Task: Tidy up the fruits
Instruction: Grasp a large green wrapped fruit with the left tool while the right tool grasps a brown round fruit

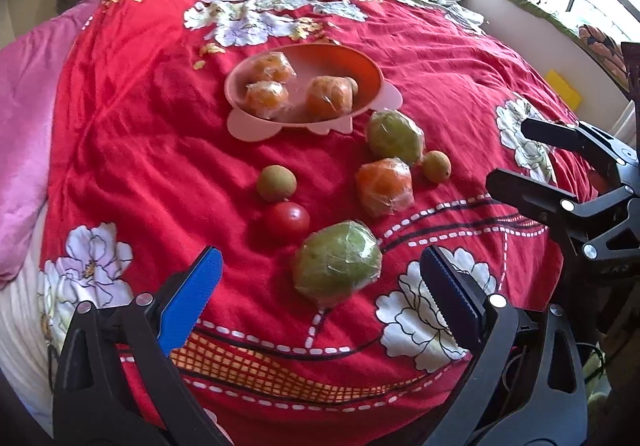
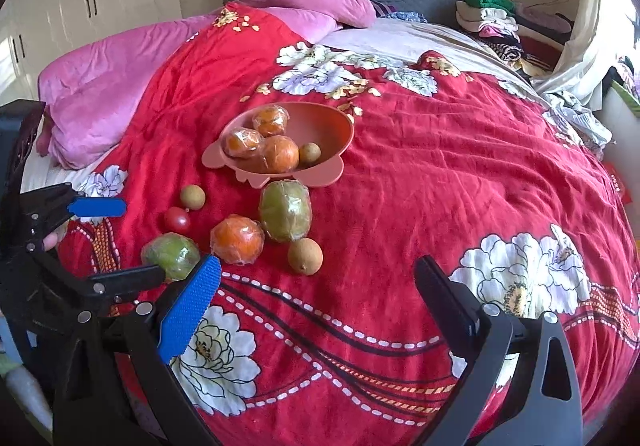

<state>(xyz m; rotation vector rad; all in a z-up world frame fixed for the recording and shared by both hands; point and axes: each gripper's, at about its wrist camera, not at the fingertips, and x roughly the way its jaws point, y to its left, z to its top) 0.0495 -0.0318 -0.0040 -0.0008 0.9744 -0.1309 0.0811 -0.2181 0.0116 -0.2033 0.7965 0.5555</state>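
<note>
Fruits lay loose on the red flowered bedspread (image 1: 160,150), six of them short of the shallow pink scallop-edged plastic bowl (image 1: 360,66), which already held three wrapped oranges and a small brown one. The left gripper (image 1: 320,278) hung with fingers spread wide, empty, the large green fruit in clear film (image 1: 338,260) just ahead between them. A good grasp probably meant lowering squarely over its widest part, since film looked slippery. The right gripper (image 2: 316,286) was likewise spread and empty, with the small round brown fruit (image 2: 305,255) nearest. The red tomato (image 1: 286,220) touched a brown fruit, so crowding was a risk. Open bedspread lay to the right.
</note>
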